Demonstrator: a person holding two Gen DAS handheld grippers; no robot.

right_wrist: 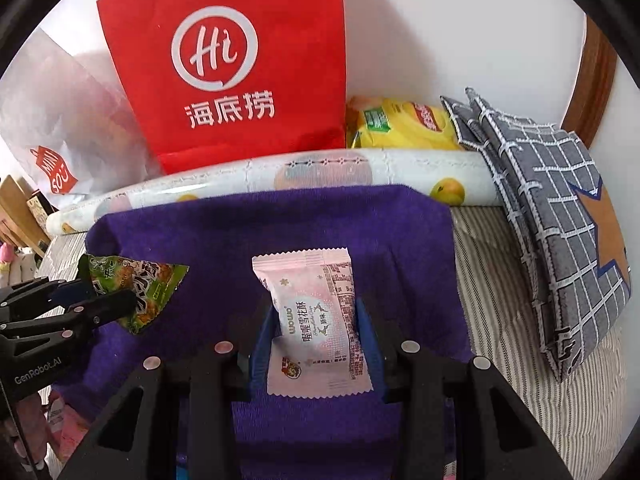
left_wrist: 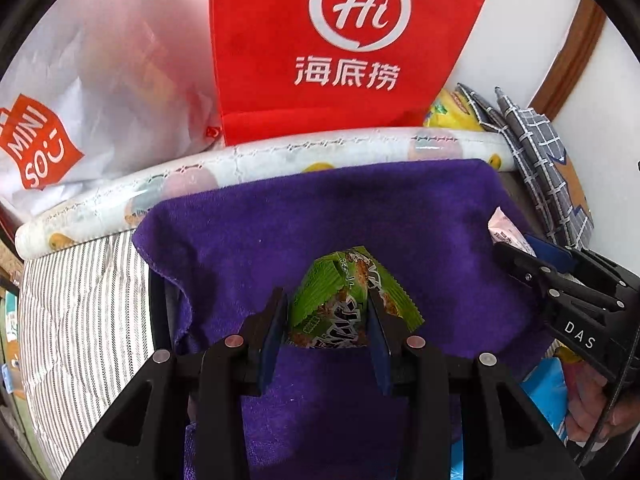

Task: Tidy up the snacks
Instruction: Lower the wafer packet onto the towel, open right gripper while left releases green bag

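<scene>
Here the left gripper (left_wrist: 326, 320) is clenched on a green snack packet (left_wrist: 340, 304), its blue pads pressing both sides of the crumpled wrapper above the purple towel (left_wrist: 320, 216). The right gripper (right_wrist: 316, 332) likewise grasps a pink snack packet (right_wrist: 316, 320), pinched at its middle, with the towel beneath it. In the right wrist view the green packet sits at about nine o'clock from the pink one, well apart. Beyond the towel, at twelve o'clock, lies a rolled fruit-print sheet (right_wrist: 280, 176), and behind it stands a red bag (right_wrist: 228, 64) against the wall. A white bag (left_wrist: 60, 120) leans at ten o'clock, a yellow packet (right_wrist: 400, 124) at one o'clock, and grey checked cushions (right_wrist: 552, 216) at two o'clock on the striped cover (right_wrist: 520, 340).
</scene>
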